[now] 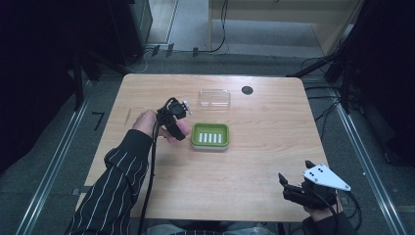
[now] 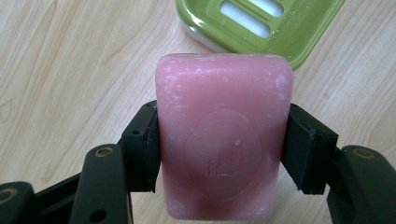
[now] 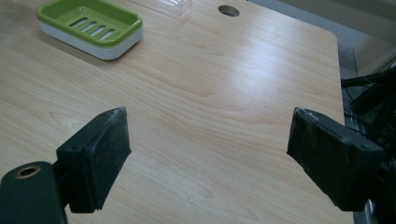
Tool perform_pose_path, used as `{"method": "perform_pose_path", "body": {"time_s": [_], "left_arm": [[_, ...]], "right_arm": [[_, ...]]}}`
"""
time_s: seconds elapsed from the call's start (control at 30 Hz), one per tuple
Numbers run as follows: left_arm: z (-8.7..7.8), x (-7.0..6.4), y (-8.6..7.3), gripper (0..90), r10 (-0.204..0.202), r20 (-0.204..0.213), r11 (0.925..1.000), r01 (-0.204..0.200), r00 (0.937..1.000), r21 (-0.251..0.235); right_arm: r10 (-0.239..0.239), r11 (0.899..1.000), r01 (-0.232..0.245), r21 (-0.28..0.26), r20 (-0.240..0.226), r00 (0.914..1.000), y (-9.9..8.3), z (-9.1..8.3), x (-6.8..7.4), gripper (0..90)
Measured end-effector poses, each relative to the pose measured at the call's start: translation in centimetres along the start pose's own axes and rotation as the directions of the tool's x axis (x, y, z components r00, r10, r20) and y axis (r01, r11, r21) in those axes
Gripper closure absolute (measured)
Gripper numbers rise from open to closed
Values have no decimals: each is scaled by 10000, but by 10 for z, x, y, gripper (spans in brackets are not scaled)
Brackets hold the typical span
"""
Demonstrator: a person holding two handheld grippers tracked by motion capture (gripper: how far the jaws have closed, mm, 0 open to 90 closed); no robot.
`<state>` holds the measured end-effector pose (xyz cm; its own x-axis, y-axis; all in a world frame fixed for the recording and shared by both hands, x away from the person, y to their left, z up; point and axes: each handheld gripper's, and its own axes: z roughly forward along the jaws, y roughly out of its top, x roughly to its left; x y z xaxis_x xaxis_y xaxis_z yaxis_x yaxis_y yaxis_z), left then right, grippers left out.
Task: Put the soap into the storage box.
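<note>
Left tongs (image 2: 219, 154) clamped on pink soap bar (image 2: 224, 140), held just beside green soap dish (image 1: 210, 135) | right tongs (image 3: 205, 158) wide open, empty, over bench (image 1: 274, 147) | placement judged pending; dish empty.

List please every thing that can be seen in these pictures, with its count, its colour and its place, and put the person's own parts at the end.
Rectangular bar of soap: one, pink, clamped between the jaws of the left gripper, beside the dish.
Slotted plastic soap dish: one, green over a white base, at the middle of the table, nothing in it.
Clear plastic lid: one, transparent, lying beyond the dish.
Round cable hole: one, dark, near the table's far edge.
Wooden table: one, light wood.
Left gripper: one, black, left of the dish.
Right gripper: one, black, jaws wide apart, over the table's near right corner.
Striped sleeve: one, dark with white stripes, on the left arm.
</note>
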<state>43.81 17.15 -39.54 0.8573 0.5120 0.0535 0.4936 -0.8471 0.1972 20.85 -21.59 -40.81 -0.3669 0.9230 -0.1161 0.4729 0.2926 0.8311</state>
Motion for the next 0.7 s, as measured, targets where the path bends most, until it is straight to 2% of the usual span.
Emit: {"method": "perform_pose_path", "body": {"time_s": [0.13,0.43,0.5,0.7], "left_arm": [[2,-1,5,391,236,54,9997,-236,9997,96],[4,-3,13,391,486,26,9988,-486,9988,18],[3,-3,15,391,698,68,9975,-699,9975,122],[4,-5,23,391,863,71,9963,-863,9962,-56]], "right_arm": [[-7,10000,7,4,-15,10000,0,0,0,135],[-9,10000,9,19,5,10000,0,0,0,135],[5,10000,-5,29,19,10000,0,0,0,135],[25,10000,-26,46,61,10000,-1,-1,0,135]]}}
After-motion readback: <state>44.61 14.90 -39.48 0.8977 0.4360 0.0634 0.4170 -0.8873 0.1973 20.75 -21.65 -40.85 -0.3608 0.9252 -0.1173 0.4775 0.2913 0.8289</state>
